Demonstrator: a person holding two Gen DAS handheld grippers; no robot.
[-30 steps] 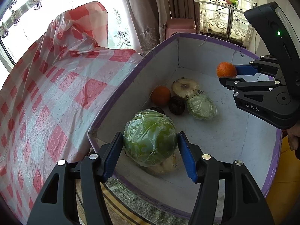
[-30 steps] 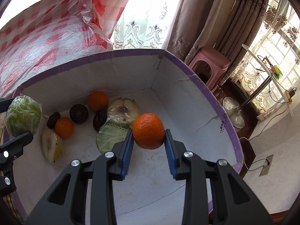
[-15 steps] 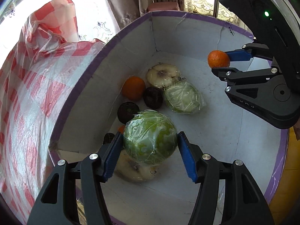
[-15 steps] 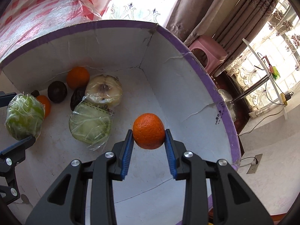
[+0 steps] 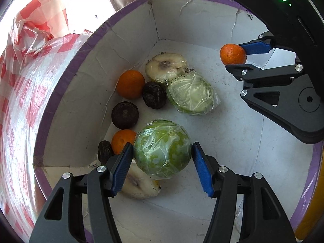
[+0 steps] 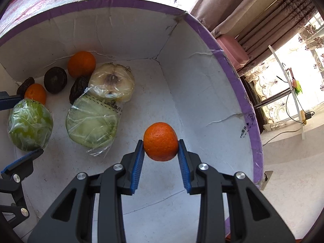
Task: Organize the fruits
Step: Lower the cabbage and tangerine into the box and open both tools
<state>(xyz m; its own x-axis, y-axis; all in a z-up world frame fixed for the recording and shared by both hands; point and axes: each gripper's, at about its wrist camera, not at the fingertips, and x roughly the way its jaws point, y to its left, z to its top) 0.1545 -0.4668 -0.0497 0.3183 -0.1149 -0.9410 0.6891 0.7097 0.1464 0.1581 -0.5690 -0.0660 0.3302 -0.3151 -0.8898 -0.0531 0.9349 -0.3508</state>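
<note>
My left gripper (image 5: 162, 158) is shut on a round green fruit wrapped in plastic film (image 5: 162, 148), held above the floor of a white cardboard box with a purple rim (image 5: 60, 85). The same wrapped green fruit (image 6: 30, 124) shows at the left edge of the right wrist view. My right gripper (image 6: 161, 154) is shut on an orange (image 6: 161, 146), also inside the box, nearer its right wall. From the left wrist camera that orange (image 5: 232, 54) hangs at the upper right.
On the box floor lie two oranges (image 5: 130, 84) (image 5: 122, 140), dark round fruits (image 5: 125, 115) (image 5: 154, 95), a wrapped green half (image 5: 191, 96) and pale wrapped halves (image 5: 166, 66) (image 5: 137, 185). A red-checked plastic cloth (image 5: 22, 93) lies left of the box. Curtains (image 6: 263, 16) hang behind.
Both grippers have sunk deeper into the box with their fruit still held. The box walls now fill both views and the fruit on the floor looks nearer.
</note>
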